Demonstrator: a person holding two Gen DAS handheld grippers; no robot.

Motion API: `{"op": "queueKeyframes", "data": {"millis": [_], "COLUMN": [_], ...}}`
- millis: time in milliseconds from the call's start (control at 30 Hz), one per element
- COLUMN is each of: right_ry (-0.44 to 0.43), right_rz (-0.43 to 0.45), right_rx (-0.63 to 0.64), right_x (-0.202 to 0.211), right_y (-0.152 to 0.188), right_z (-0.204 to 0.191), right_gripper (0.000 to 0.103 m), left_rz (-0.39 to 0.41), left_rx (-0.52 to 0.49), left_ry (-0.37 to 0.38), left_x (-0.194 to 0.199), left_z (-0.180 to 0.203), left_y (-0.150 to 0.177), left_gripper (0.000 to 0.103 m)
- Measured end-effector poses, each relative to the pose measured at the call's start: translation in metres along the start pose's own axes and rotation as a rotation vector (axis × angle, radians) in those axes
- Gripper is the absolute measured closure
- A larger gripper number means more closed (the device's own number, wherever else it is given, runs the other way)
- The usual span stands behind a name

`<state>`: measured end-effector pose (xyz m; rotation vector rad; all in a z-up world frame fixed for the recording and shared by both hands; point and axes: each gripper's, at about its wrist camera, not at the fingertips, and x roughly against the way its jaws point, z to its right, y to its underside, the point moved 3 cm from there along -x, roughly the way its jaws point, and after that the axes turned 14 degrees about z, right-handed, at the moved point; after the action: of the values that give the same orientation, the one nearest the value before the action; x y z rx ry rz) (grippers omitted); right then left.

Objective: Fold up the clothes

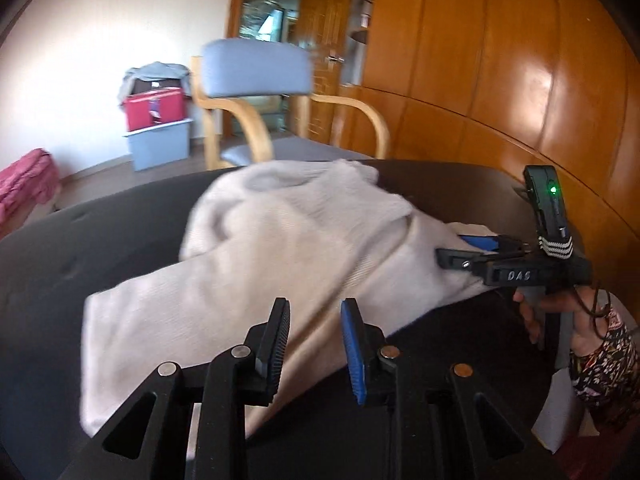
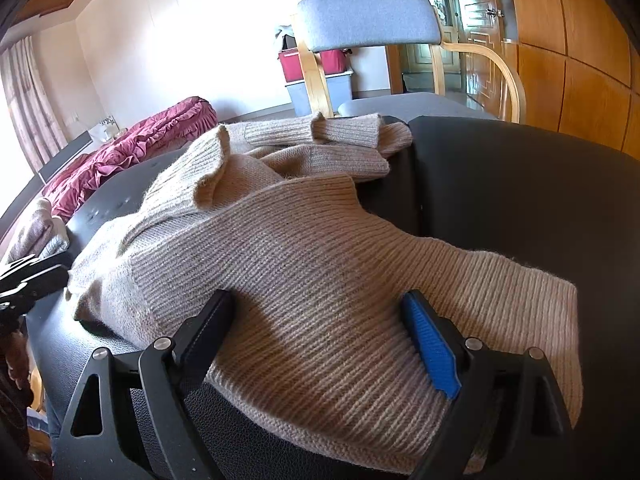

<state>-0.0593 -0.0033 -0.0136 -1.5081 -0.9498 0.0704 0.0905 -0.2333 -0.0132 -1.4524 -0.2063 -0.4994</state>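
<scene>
Sweater [image 2: 304,264] heaped on counter [image 2: 520,184], long axis running away from right claw [image 2: 320,340], spread wide astride near hem; left claw [image 1: 314,344] narrow, holding nothing.

Bright daylight from the left washes out the white wall [image 1: 100,40] in both views, with glare on the glossy wooden panels [image 1: 532,80]. Left wrist view is motion-blurred, sweater [image 1: 260,240] and chair [image 1: 256,68] soft; right wrist view sharp, knit ribs clear. Fisheye bends the edges, corners dark.

Black table [image 2: 520,184]; beige knit sweater [image 2: 304,264] lying, seemingly rumpled.
</scene>
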Motion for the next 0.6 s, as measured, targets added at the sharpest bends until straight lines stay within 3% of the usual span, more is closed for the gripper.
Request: {"op": "queueKeyframes", "data": {"millis": [167, 333, 600], "right_ry": [-0.007, -0.014, -0.013], "right_rz": [0.001, 0.001, 0.001], "right_rx": [-0.009, -0.017, -0.017], "right_x": [0.000, -0.001, -0.001], "right_y": [0.000, 0.000, 0.000], "right_z": [0.002, 0.003, 0.003], "right_gripper": [0.014, 0.014, 0.014], "left_rz": [-0.037, -0.088, -0.133], "left_rx": [-0.061, -0.165, -0.213], "left_ry": [0.089, 0.126, 0.091], "left_x": [-0.018, -0.032, -0.044], "left_z": [0.022, 0.033, 0.033], "left_y": [-0.001, 0.008, 0.013], "left_gripper": [0.076, 0.076, 0.076]}}
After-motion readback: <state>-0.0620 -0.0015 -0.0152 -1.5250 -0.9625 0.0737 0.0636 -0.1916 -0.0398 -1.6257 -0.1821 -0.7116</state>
